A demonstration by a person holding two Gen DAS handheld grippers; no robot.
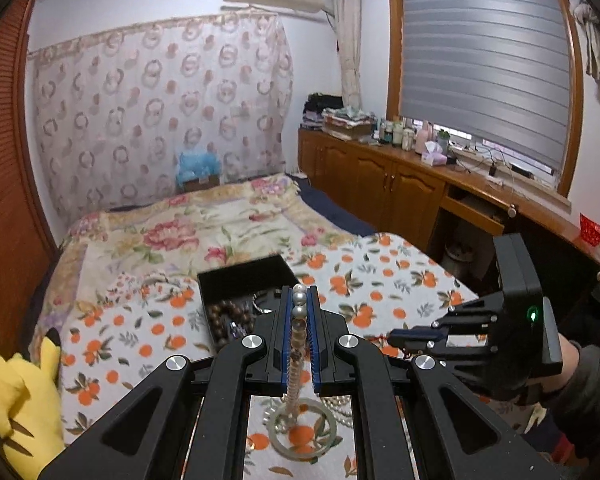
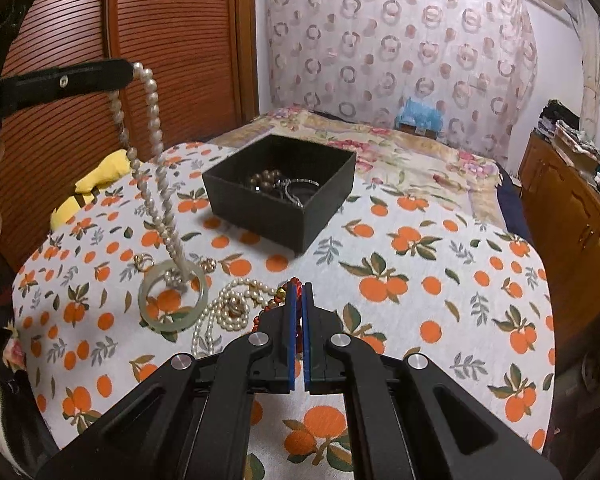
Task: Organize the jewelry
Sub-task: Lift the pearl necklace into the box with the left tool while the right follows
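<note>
My left gripper (image 1: pixel 299 294) is shut on a pearl necklace (image 1: pixel 299 312) and holds it up; the strand (image 2: pixel 156 128) hangs down through a pale jade bangle (image 2: pixel 173 298) on the orange-print bedspread. The left gripper shows in the right wrist view (image 2: pixel 128 74) at the upper left. My right gripper (image 2: pixel 299 286) is shut on a red bead string (image 2: pixel 278 300), low over the bedspread, and shows in the left wrist view (image 1: pixel 394 337). A black box (image 2: pixel 280 196) holding brown beads (image 1: pixel 228 314) and a bracelet sits beyond. A small-pearl necklace (image 2: pixel 236 308) lies heaped beside the bangle.
A yellow plush toy (image 1: pixel 24 396) lies at the bed's left edge. Gold earrings (image 2: pixel 144 260) lie near the bangle. A wooden cabinet (image 1: pixel 384 176) runs along the right of the bed, a slatted wardrobe (image 2: pixel 160 40) along the left.
</note>
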